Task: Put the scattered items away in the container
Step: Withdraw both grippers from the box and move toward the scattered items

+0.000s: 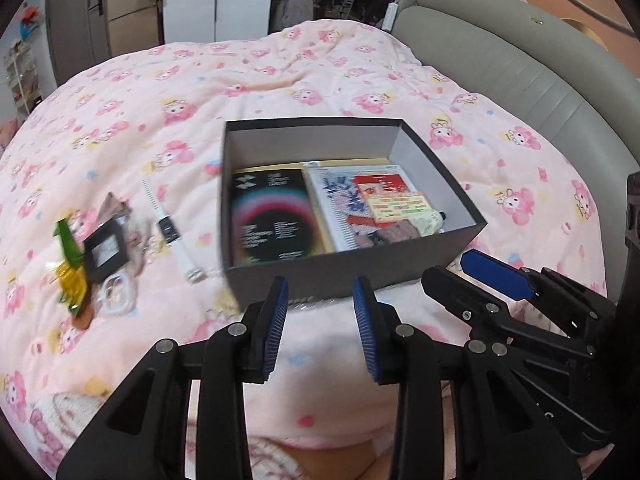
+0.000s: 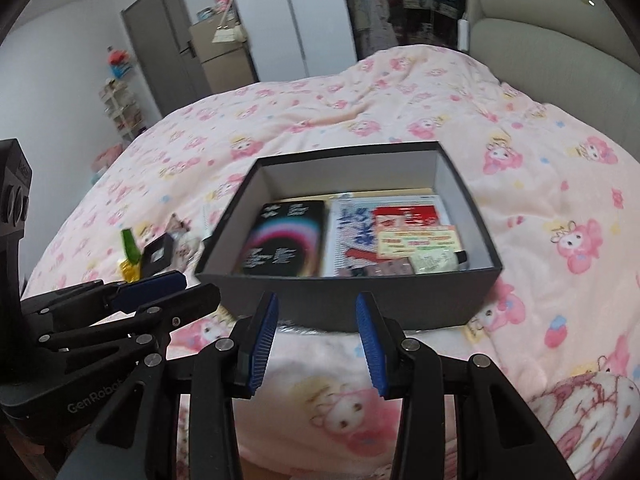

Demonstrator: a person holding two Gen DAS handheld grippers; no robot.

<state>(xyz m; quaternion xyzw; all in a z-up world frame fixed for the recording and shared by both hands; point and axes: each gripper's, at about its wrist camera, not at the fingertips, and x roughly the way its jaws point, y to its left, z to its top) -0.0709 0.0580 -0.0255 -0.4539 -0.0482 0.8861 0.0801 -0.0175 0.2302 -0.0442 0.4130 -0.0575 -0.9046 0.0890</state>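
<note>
Both tongs, left [image 1: 320,328] and right [image 2: 318,342], stand apart and empty at lower frame before the grey box [image 1: 352,280] on the bed [image 1: 160,100].

the only lettering that reads is "genrobot" in pale grey on the dark body of the left tool [image 2: 160,292], low at the left of the right tool's view, with the last letter partly cut off by a finger. ahead of both tools, the black booklet [image 1: 276,216], the white booklet [image 1: 352,204] and the yellow card [image 1: 396,205] in the box [image 1: 344,280] carry print, all too blurred to read.
</note>
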